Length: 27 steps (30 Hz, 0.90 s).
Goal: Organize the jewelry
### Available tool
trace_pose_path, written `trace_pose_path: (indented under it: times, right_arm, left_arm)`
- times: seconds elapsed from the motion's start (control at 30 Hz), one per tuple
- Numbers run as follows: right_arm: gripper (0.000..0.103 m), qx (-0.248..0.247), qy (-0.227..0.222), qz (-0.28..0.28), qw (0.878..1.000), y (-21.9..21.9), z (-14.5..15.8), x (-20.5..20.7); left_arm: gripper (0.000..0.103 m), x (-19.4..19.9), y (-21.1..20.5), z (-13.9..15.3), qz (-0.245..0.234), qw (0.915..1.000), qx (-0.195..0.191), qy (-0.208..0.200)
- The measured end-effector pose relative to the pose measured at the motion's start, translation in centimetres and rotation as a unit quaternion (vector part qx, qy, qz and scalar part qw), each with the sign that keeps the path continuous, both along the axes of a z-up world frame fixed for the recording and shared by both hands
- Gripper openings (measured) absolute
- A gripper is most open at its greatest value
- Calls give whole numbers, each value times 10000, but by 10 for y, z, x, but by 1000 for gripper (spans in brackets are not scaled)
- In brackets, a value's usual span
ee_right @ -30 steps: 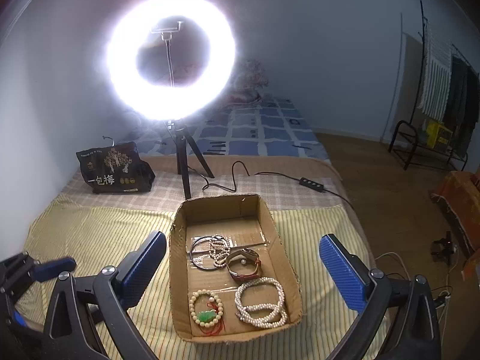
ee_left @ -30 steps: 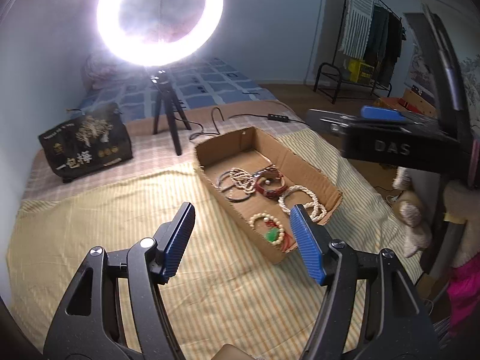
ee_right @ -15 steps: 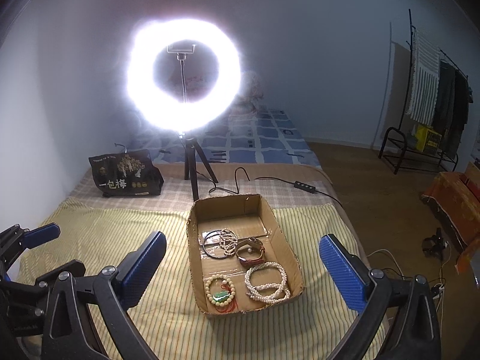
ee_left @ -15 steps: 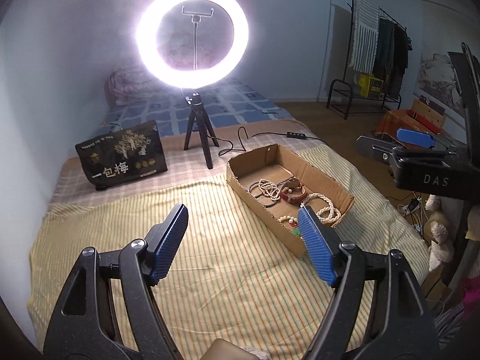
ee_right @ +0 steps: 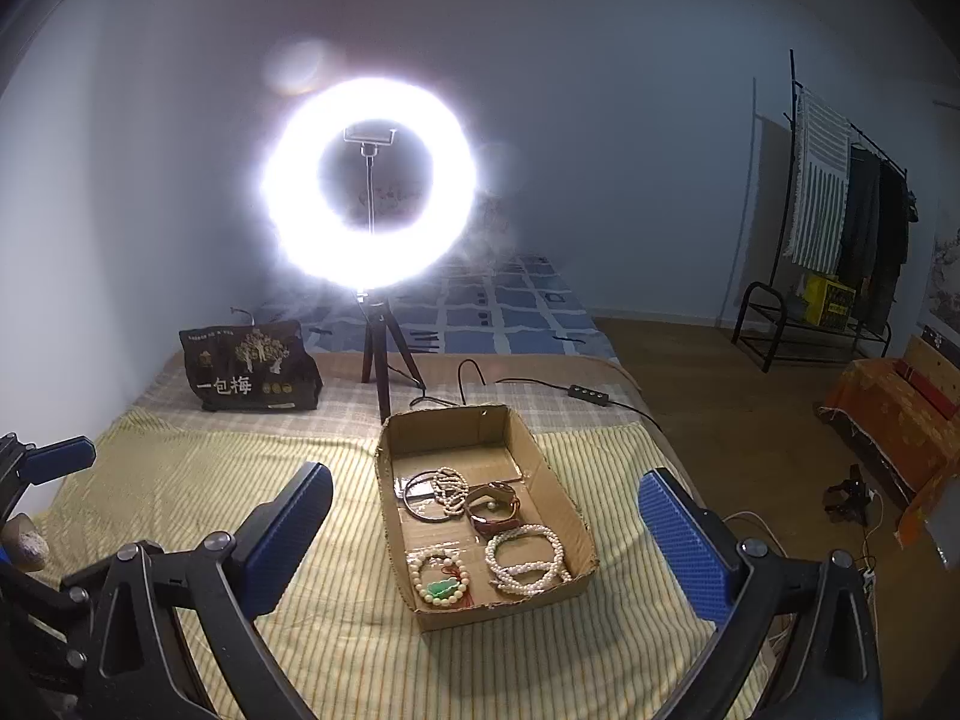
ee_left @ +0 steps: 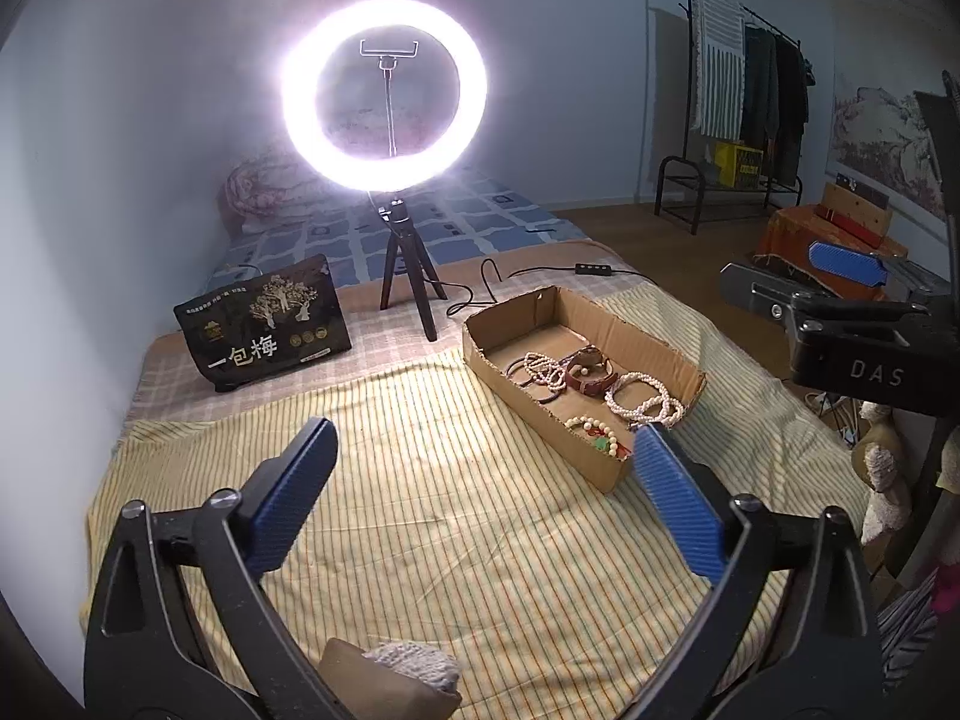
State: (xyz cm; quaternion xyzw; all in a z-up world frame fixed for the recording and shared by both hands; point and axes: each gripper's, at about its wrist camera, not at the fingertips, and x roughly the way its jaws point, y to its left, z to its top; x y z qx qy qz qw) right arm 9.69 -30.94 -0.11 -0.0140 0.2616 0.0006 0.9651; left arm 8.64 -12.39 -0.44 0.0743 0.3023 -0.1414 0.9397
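both tools empty, left tool [ee_left: 480,480] opening, right tool [ee_right: 486,528] wide apart; grabbing into the cardboard tray [ee_right: 576,516] risks snagging tangled bracelets [ee_right: 528,558].

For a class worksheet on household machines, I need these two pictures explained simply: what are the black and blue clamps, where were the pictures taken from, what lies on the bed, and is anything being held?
There is no robot here: a person carries a hand-held black clamp with two blue pads in each hand. Each picture comes from a camera on one clamp, looking forward between its pads. One shows the left tool, the other the right tool; each also glimpses the other at its edge.

On the yellow striped bedspread lies a shallow brown cardboard tray holding a white pearl bracelet, a cream bead bracelet with a green pendant, a brown leather band and a thin dark bangle. Behind stand a bright ring lamp on a black tripod and a black printed bag.

Nothing is held: the left tool's jaws are opening, the right's stand wide.
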Motion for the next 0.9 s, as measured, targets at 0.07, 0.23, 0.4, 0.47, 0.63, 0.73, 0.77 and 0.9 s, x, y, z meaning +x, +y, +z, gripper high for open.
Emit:
trace_pose_path:
  times: [0.07, 0.23, 0.4, 0.47, 0.63, 0.73, 0.77, 0.9]
  right_arm:
    - [103, 21, -33, 6, 10000, 2, 0, -3]
    - [103, -91, -156, -18, 9998, 7, -1, -8]
    - [103, -63, -66, 7, 10000, 7, -5, -5]
    - [103, -52, -42, 1, 10000, 6, -6, -4]
    - [103, -11, -24, -52, 10000, 3, -7, -4]
    - [103, -6, -5, -76, 10000, 1, -8, -3]
    - [103, -9, 4, -84, 10000, 0, -9, -2]
    - [103, -12, 25, -94, 10000, 0, -10, -2]
  left_arm:
    - [102, -2, 0, -1, 11, 10000, 42, -1]
    - [103, -3, 0, -3, 96, 9998, 189, -10]
    - [103, -2, 0, -5, 109, 9997, 229, 50]
    - [103, -2, 0, -5, 106, 9996, 236, 56]
    - [103, -1, 0, -5, 127, 9996, 227, 50]
    - [103, -2, 0, -6, 122, 9996, 230, 46]
    - [103, -2, 0, -5, 114, 9996, 235, 47]
    - [103, -2, 0, -5, 115, 9996, 246, 45]
